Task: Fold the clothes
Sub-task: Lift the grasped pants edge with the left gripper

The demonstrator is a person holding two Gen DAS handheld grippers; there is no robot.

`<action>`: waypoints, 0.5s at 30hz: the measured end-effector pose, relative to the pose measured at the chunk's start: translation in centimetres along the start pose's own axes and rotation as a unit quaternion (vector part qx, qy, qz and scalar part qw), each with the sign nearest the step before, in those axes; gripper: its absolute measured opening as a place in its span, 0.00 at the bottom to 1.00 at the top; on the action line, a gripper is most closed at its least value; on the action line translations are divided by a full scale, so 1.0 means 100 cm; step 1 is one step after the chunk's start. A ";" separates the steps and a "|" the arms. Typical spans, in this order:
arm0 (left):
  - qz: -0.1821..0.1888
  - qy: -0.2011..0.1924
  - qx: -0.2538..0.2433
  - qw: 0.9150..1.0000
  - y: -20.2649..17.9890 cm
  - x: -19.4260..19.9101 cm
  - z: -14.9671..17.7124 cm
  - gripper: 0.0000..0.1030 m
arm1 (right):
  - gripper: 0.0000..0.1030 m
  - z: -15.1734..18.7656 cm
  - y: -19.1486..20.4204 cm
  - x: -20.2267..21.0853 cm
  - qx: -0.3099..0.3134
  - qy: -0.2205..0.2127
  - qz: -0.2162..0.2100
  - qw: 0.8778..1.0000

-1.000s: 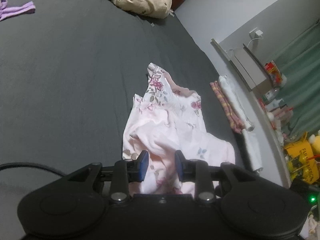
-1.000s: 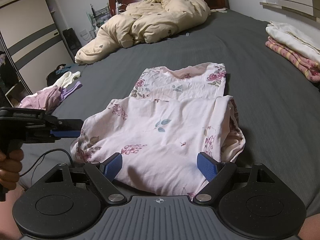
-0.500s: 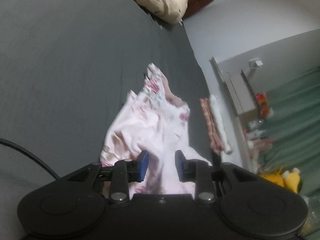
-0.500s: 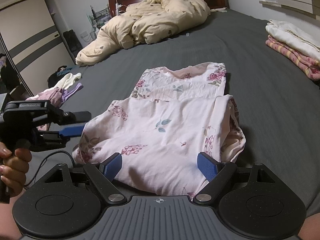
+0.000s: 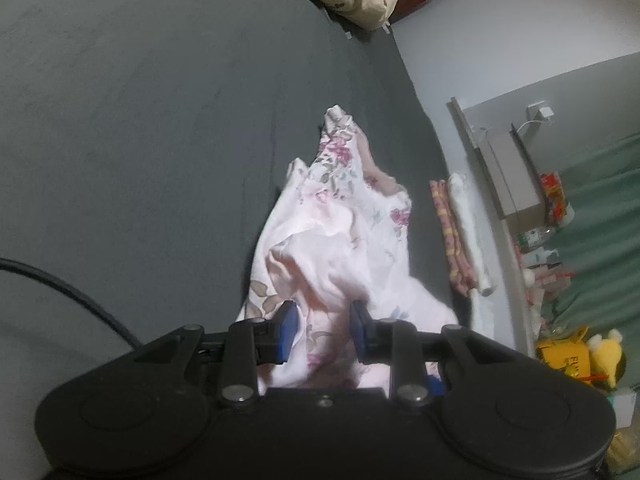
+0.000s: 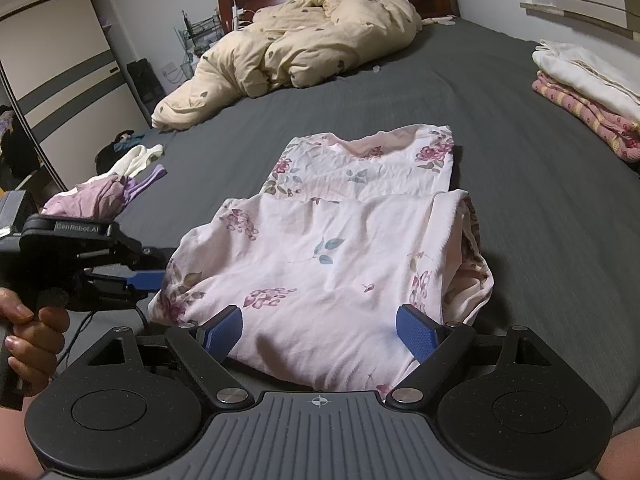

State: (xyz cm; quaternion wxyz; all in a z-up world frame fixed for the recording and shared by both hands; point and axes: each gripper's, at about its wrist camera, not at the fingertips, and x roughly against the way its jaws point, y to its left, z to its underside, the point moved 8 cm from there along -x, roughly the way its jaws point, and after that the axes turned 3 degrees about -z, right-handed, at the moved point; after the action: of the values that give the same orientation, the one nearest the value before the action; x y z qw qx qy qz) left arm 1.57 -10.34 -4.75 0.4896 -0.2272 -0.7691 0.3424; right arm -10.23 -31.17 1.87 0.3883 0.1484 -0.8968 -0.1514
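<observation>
Right up close, the right claw (image 6: 318, 330) hangs wide open over the near edge of the pink flowered shirt (image 6: 332, 256), with cloth showing between its blue pads (image 6: 416, 334). At the left side, a hand (image 6: 30, 334) holds the left claw (image 6: 150, 270), and its tips sit at the shirt's near left corner. From its own camera, the left claw (image 5: 323, 330) has a narrow gap with pink cloth in it, but I cannot tell if it is pinching the cloth. The shirt lies partly folded on the grey bed (image 6: 540, 208). Farther off, a purple and white clothes heap (image 6: 108, 188) sits at the left, and a folded stack (image 6: 584, 92) sits at the right. Farthest away is a lumpy yellow blanket (image 6: 296, 44).
</observation>
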 end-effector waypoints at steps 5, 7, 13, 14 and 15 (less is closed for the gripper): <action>-0.002 -0.008 0.002 1.000 -0.003 0.009 -0.005 0.27 | 0.83 0.000 0.000 0.000 -0.001 0.000 0.000 1.000; -0.013 -0.004 0.000 1.000 -0.002 0.012 -0.005 0.27 | 0.84 0.000 0.000 0.000 -0.002 -0.001 0.000 1.000; 0.000 0.003 0.000 1.000 -0.009 0.016 0.000 0.27 | 0.87 0.000 0.000 0.000 -0.003 -0.001 0.000 1.000; 0.000 0.004 0.004 1.000 -0.008 0.013 0.000 0.27 | 0.87 0.000 0.000 0.000 -0.003 -0.001 0.000 1.000; 0.000 0.004 0.009 1.000 -0.006 0.011 0.000 0.27 | 0.87 0.000 0.000 0.000 -0.004 -0.001 0.000 1.000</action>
State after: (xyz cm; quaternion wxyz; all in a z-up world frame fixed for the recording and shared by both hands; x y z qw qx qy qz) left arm 1.06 -10.02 -3.63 0.4948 -0.2243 -0.7640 0.3480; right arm -10.24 -31.12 1.84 0.3878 0.1470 -0.8967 -0.1549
